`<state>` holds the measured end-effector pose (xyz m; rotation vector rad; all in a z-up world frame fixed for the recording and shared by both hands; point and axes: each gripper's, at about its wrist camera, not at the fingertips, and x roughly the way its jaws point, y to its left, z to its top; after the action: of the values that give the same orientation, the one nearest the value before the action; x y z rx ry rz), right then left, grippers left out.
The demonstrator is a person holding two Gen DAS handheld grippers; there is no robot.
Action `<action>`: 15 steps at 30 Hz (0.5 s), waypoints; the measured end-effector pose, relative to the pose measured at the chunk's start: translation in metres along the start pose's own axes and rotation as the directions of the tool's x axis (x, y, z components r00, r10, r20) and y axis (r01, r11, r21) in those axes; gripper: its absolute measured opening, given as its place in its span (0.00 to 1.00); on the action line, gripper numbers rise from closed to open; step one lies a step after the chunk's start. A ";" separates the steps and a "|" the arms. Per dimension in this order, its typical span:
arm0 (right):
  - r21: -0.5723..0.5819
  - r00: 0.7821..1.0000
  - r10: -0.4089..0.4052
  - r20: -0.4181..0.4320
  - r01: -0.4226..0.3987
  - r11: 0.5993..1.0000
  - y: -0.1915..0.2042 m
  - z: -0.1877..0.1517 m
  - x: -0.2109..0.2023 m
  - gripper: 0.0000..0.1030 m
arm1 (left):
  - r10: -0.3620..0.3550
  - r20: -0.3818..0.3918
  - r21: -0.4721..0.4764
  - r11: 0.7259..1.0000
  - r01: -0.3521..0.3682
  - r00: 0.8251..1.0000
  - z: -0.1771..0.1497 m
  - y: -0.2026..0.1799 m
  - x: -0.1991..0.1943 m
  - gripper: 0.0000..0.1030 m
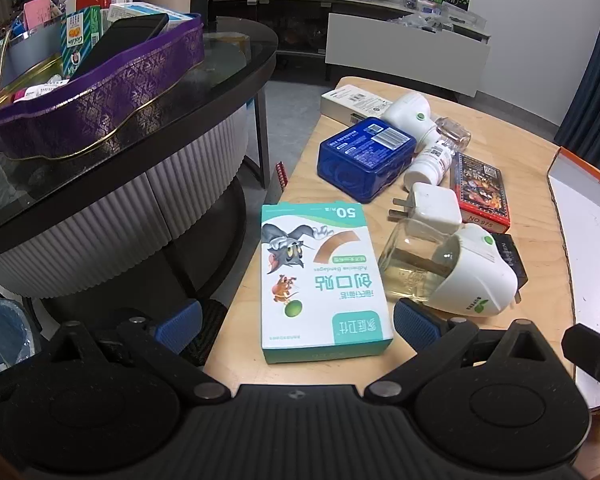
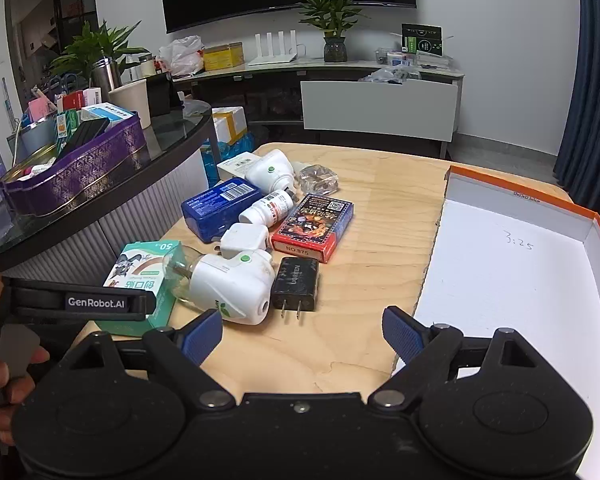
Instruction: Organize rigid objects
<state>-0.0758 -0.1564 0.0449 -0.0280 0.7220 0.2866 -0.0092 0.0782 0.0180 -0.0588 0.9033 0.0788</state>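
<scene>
The left gripper (image 1: 298,322) has its jaws spread wide and holds nothing. A bandage box (image 1: 320,280) lies flat on the tabletop (image 1: 520,160) between the 2 blue pads, untouched. Its label reads "Adhesive Bandages" and "50" beside cartoon characters.

The right gripper (image 2: 302,334) also has wide-open, empty jaws, above bare tabletop. Just ahead of its left pad lies a white plug-in vaporizer (image 2: 228,284) with a clear bottle of pale liquid. Beside that is a black charger (image 2: 296,282) marked "UGREEN".

Farther out lie a white plug (image 2: 246,240), a red card box (image 2: 314,226) reading "NO.975", a white pill bottle (image 2: 268,208), a blue tin (image 2: 220,208) with a barcode label, a second vaporizer (image 2: 270,170) and a small glass bottle (image 2: 318,178).

At the right, an orange-edged box lid (image 2: 500,280) sits open with "3:25" handwritten inside.

The left gripper's body reads "GenRobot.AI" in the right wrist view.

On a black side table, a purple tin (image 1: 100,100) holds upright packets and a black phone.
</scene>
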 end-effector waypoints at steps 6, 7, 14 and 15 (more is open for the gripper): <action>0.002 1.000 0.009 0.004 -0.009 1.000 0.001 0.001 0.000 0.99 | 0.000 -0.004 -0.001 1.000 0.000 1.000 0.001 0.001 0.001 1.00; 0.002 1.000 0.010 0.003 -0.010 1.000 0.001 0.001 0.000 0.99 | 0.001 -0.003 0.001 1.000 -0.001 1.000 0.001 0.001 0.001 1.00; -0.013 1.000 0.008 -0.009 -0.008 1.000 0.003 0.000 0.001 0.99 | 0.001 -0.003 0.004 1.000 -0.001 1.000 0.001 -0.001 0.002 1.00; -0.017 1.000 0.005 -0.011 -0.005 1.000 0.004 0.000 0.002 0.99 | 0.001 -0.003 0.004 1.000 -0.001 1.000 0.001 -0.001 0.002 1.00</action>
<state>-0.0759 -0.1525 0.0438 -0.0439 0.7303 0.2977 -0.0067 0.0769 0.0171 -0.0550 0.9068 0.0776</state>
